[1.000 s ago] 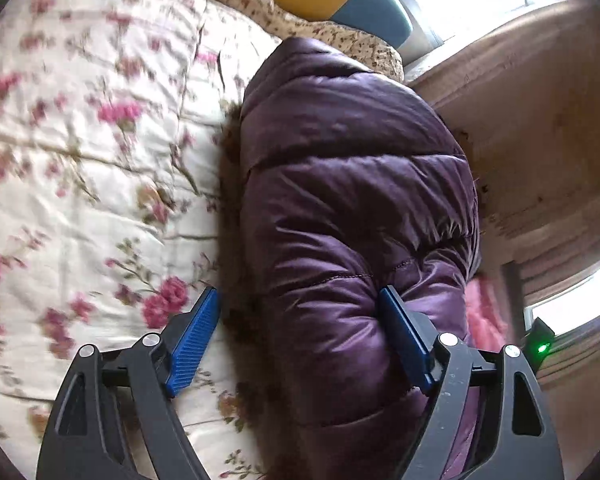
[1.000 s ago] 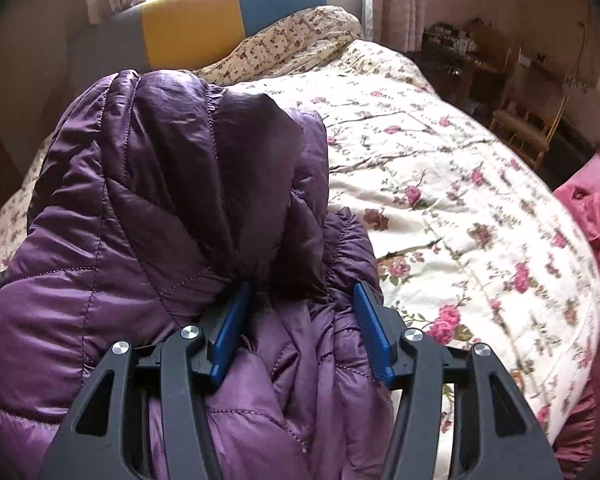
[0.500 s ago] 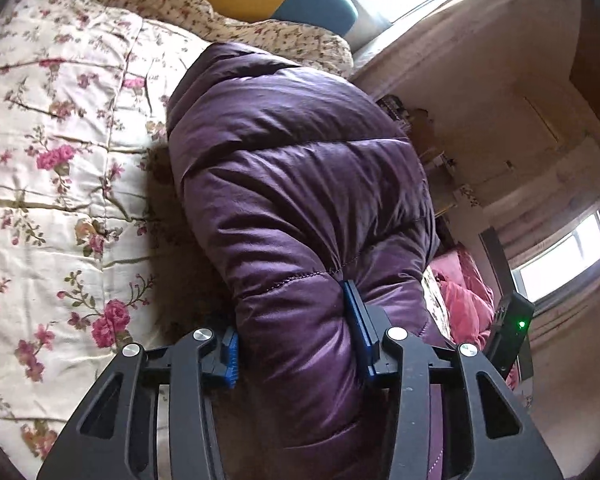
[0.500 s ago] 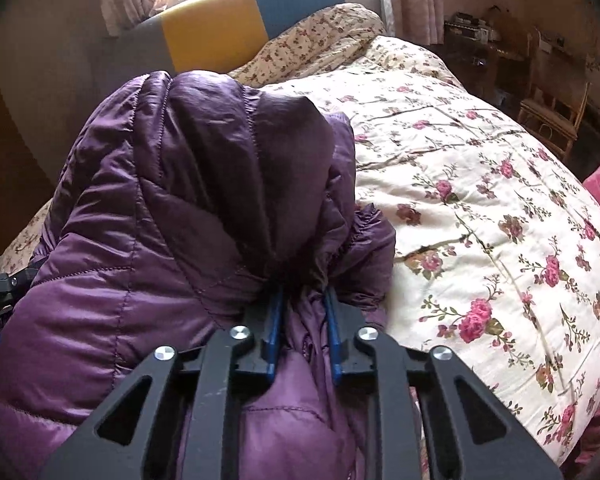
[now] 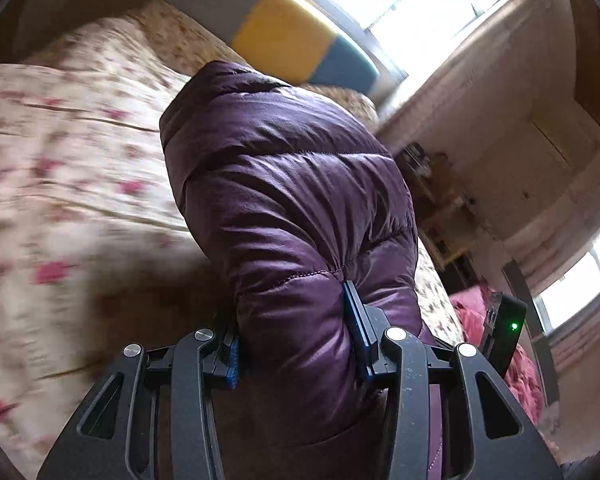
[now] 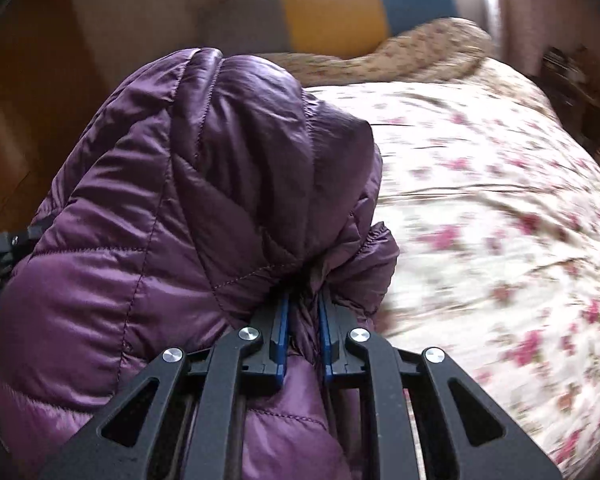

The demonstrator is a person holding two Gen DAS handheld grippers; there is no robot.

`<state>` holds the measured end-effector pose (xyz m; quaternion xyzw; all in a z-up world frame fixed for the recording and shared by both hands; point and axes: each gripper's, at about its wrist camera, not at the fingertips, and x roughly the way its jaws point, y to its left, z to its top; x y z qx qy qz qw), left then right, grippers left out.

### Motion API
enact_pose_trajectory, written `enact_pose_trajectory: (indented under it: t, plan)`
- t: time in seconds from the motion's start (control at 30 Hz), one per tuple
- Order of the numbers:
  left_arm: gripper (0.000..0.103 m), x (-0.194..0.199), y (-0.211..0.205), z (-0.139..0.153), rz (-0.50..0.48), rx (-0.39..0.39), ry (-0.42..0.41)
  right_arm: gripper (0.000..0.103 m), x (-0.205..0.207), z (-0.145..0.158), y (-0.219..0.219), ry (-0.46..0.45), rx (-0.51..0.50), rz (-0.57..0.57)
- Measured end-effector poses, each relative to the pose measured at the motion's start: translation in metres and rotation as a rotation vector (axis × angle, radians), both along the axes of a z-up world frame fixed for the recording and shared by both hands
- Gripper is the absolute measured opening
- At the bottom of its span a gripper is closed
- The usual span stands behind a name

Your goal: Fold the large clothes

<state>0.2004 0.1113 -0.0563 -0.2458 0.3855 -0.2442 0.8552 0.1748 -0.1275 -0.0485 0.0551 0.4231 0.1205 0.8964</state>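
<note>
The purple jacket [image 5: 292, 216] bulges between both pairs of fingers, above the flowered bedspread [image 6: 500, 208]. The left gripper [image 5: 296, 344], half closed, clamps a thick padded fold. The right gripper [image 6: 304, 332] has just narrowed further, nearly shut, pinching a bunched edge.

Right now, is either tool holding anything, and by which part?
Both hold the purple puffer jacket. The left tool clamps a thick padded fold at its near end; the right tool pinches a thin bunched gather of fabric at its near edge.
</note>
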Motion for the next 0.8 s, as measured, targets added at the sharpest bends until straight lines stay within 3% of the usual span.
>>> enact_pose_trajectory:
  t: [0.2, 0.3, 0.43, 0.6, 0.8]
  plan:
    - [0.043, -0.045, 0.062, 0.001, 0.118, 0.018, 0.007, 0.011, -0.019, 0.003, 0.06, -0.022, -0.032, 0.114]
    - [0.046, -0.053, 0.08, -0.012, 0.179, 0.062, 0.079, 0.011, -0.022, -0.004, 0.079, -0.06, -0.119, 0.135]
    - [0.058, -0.062, 0.085, -0.03, 0.277, 0.132, 0.125, 0.012, -0.02, -0.019, 0.091, -0.084, -0.17, 0.15]
    - [0.058, -0.066, 0.065, -0.038, 0.334, 0.218, 0.106, 0.012, -0.021, -0.042, 0.09, -0.085, -0.148, 0.142]
    - [0.058, -0.069, 0.066, -0.026, 0.365, 0.263, 0.113, 0.017, -0.033, -0.028, 0.094, -0.073, -0.166, 0.118]
